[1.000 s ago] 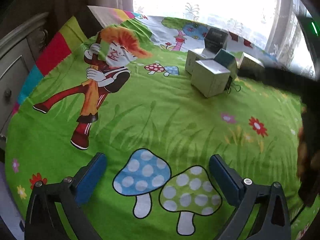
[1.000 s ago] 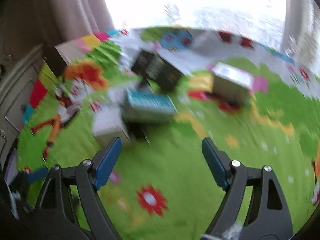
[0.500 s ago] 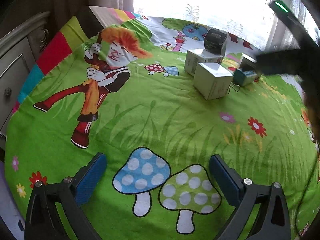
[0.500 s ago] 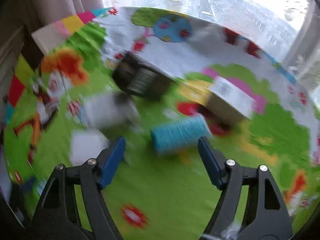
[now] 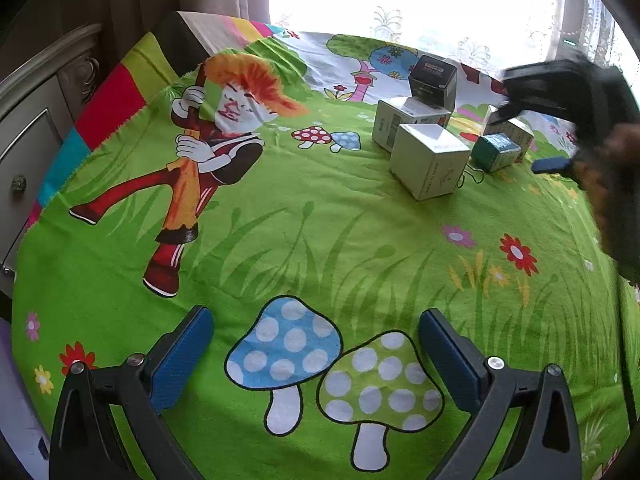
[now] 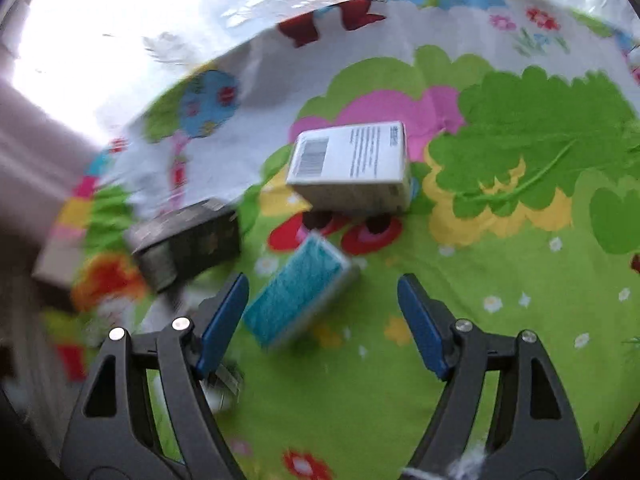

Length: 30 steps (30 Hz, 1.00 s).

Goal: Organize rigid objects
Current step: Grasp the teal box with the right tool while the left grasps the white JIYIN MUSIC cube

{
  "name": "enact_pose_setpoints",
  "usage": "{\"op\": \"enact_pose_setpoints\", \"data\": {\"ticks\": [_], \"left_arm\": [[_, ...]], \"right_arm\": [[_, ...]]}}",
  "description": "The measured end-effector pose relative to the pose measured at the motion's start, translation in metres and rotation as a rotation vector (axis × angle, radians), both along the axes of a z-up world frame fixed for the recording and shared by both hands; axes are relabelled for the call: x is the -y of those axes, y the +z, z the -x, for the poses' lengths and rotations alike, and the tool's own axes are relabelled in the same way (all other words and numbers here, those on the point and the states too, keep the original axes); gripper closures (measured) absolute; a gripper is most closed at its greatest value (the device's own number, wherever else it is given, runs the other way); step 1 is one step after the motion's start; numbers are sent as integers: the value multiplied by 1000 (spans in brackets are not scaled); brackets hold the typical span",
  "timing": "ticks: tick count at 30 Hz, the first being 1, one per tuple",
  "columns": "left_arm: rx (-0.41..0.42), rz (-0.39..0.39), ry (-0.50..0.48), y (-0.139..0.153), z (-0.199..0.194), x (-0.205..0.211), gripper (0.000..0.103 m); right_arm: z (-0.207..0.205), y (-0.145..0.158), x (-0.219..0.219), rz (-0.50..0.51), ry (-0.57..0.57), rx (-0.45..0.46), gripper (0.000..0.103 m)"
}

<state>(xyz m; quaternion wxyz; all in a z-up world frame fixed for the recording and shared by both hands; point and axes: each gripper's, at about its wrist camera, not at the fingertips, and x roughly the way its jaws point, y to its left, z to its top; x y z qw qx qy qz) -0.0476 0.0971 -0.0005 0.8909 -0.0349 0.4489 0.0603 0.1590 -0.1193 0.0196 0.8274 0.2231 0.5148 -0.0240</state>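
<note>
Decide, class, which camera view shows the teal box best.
The right wrist view: the teal box lies large and close between the open right gripper fingers, though slightly blurred. The left wrist view shows it small and distant, beside the white boxes.

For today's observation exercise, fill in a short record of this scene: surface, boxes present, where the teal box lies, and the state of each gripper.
surface: cartoon-print green cloth
boxes: black box, two white boxes, teal box, barcode box
teal box position: lying on the cloth, nearer the left pad of the right gripper, not gripped
left gripper: open, empty, above the mushroom print
right gripper: open, empty
</note>
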Motion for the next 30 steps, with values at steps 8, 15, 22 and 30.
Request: {"op": "enact_pose_setpoints", "data": {"ticks": [8,15,22,30], "left_arm": [[14,30,-6,1,2,-4,0],[10,22,-3,0,3,-1,0],[-37,13,35,0,-13,4,0],[-41,196,101,16,-94,26,0]], "right_arm": [[10,-9,-44,286,188,-2,57],[76,-7,-3,285,425,116,67],[199,-12,37,345,511,202,67],[214,-20,49,351,467,283,66]]}}
